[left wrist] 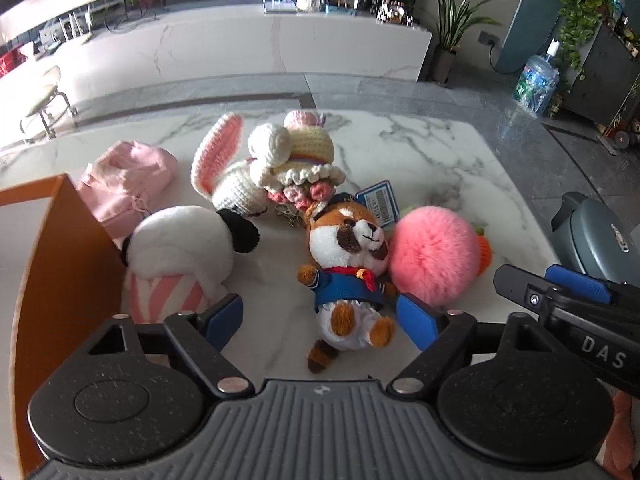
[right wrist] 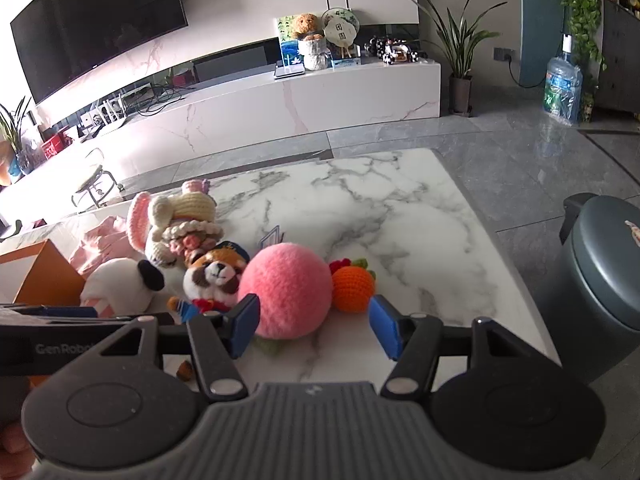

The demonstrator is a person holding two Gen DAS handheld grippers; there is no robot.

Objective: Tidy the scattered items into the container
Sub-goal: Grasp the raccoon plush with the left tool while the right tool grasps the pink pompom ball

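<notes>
Straddling the raccoon plush on the bench, our left hand-held gripper was spread; we judged gripping its torso best before the orange box; our right hand-held gripper gaped too

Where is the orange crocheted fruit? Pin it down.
In the right wrist view the orange crocheted fruit lies on the marble table, touching the right side of the pink fuzzy ball.
</notes>
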